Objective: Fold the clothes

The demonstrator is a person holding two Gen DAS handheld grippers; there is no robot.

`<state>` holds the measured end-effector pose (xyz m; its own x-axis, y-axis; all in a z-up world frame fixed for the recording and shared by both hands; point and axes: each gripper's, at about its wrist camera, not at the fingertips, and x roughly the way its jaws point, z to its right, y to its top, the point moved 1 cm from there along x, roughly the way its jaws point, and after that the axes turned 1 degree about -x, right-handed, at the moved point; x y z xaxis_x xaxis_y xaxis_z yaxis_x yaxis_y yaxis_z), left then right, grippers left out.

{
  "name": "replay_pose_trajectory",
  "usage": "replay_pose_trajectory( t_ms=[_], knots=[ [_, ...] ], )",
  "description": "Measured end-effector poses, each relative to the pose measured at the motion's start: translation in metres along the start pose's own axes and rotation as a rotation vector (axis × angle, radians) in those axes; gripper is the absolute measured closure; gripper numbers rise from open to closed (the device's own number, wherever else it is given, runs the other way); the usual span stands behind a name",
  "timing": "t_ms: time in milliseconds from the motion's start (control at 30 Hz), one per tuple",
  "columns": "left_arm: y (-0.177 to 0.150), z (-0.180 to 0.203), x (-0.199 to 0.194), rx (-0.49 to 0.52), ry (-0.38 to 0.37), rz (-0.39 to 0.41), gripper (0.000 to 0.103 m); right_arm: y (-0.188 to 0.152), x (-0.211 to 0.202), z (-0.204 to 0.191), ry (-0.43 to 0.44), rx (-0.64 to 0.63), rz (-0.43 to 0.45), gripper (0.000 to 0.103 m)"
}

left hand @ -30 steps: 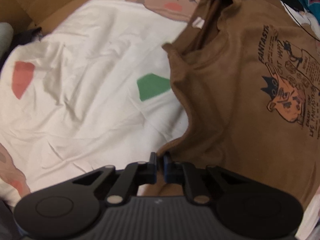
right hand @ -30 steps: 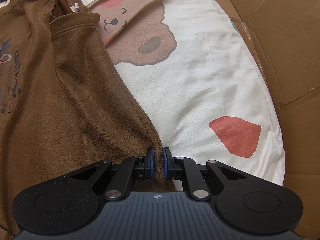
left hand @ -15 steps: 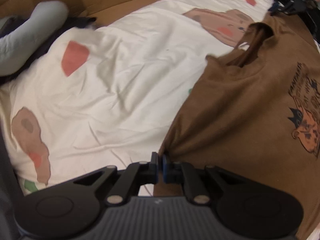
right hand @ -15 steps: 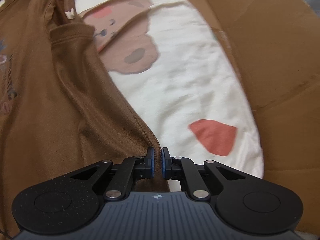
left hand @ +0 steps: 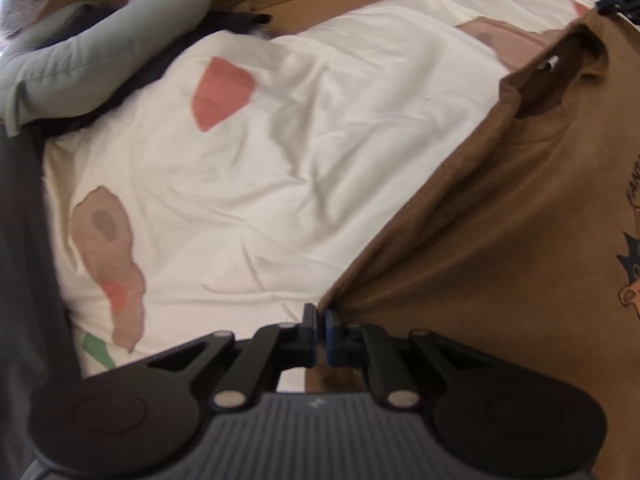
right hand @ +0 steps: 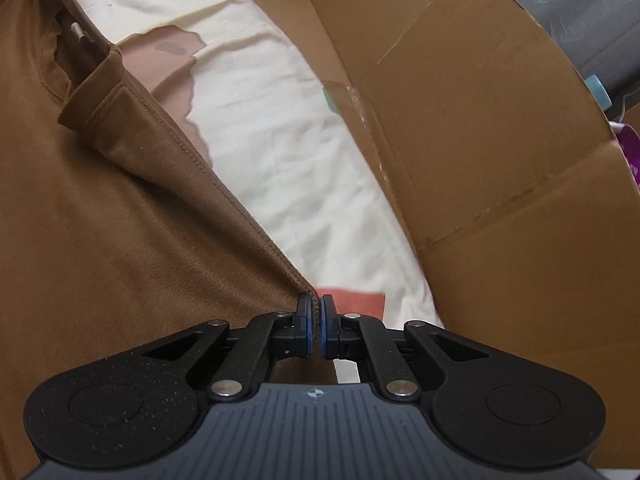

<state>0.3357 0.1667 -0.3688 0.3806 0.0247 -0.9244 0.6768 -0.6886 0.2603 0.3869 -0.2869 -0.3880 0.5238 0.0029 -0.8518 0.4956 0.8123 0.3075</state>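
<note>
Left wrist view has the left gripper (left hand: 320,316) pinched tight on the edge of a brown t-shirt (left hand: 500,248), fabric bunched right between the fingers, and the cloth runs up and to the right from there toward the collar (left hand: 560,72). Right wrist view is the mirror of it: the right gripper (right hand: 316,312) has just finished clamping down on the stitched hem of the same shirt, a thin bit of cloth caught between the blue pads, with the shirt stretching up and left toward the neck opening. So each hand has one side edge, and the shirt's long axis runs away from both sets of fingers, collar at the far end. It's lying on a cream sheet (left hand: 300,168) with bear and coloured patches printed on it, and there's cardboard (right hand: 480,140) off to the right side and a grey sleeve (left hand: 100,52) at the far left. Both grips look about equally close to the near end, so neither hand really leads here. My guess is the next bit is carrying the near part toward the collar to fold it over. One thing to watch is the thin pinch on the right slipping off the hem.
</note>
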Motion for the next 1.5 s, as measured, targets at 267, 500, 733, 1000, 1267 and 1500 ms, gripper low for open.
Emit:
replay_pose_trajectory(
  t_ms=[267, 500, 733, 1000, 1267, 1500],
  knots=[
    [0.008, -0.02, 0.013, -0.062, 0.11, -0.007, 0.099, 0.031, 0.02, -0.002, -0.039, 0.026, 0.007, 0.102],
    [0.021, -0.033, 0.022, -0.099, 0.172, 0.007, 0.099, 0.051, 0.033, 0.002, -0.078, 0.046, 0.006, 0.102],
    [0.045, -0.053, 0.031, -0.139, 0.214, 0.036, 0.099, 0.07, 0.043, 0.01, -0.123, 0.079, 0.01, 0.102],
    [0.056, -0.052, 0.055, -0.177, 0.195, 0.023, 0.098, 0.075, 0.075, 0.017, -0.028, 0.129, -0.005, 0.101],
    [0.048, -0.05, 0.032, -0.168, 0.12, 0.111, 0.077, 0.065, 0.058, 0.039, 0.084, 0.275, 0.094, 0.072],
    [0.049, -0.058, 0.04, -0.228, 0.082, 0.111, 0.076, 0.07, 0.073, 0.046, 0.12, 0.322, 0.086, 0.059]
  ],
)
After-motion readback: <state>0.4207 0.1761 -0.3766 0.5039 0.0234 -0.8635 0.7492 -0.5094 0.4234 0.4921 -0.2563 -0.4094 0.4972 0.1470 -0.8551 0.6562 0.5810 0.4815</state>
